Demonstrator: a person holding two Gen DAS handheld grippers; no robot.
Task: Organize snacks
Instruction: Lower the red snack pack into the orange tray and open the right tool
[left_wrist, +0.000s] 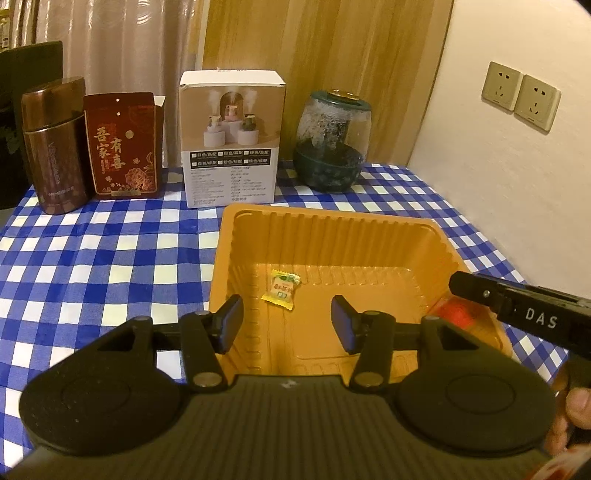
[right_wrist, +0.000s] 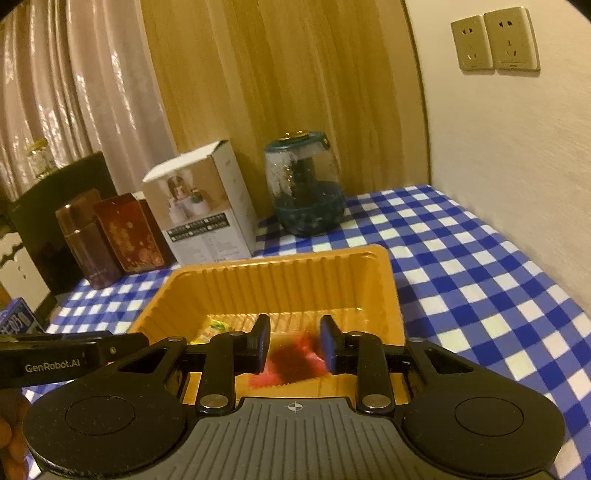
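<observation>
An orange plastic tray (left_wrist: 332, 229) stands on the blue checked tablecloth; it also shows in the right wrist view (right_wrist: 280, 269). A small yellow wrapped candy (left_wrist: 280, 290) lies on the tray floor. My left gripper (left_wrist: 287, 325) is open and empty over the tray's near edge, just short of the candy. My right gripper (right_wrist: 293, 345) is open above a red snack packet (right_wrist: 291, 363) that lies blurred in the tray's near part, between and below the fingers; the packet shows in the left wrist view (left_wrist: 456, 314) too. The yellow candy (right_wrist: 216, 326) is partly hidden behind the left finger.
Behind the tray stand a brown tin (left_wrist: 55, 147), a dark red box (left_wrist: 123, 144), a white product box (left_wrist: 232, 140) and a glass jar with a green lid (left_wrist: 332, 140). The wall with sockets (left_wrist: 521, 96) borders the table on the right.
</observation>
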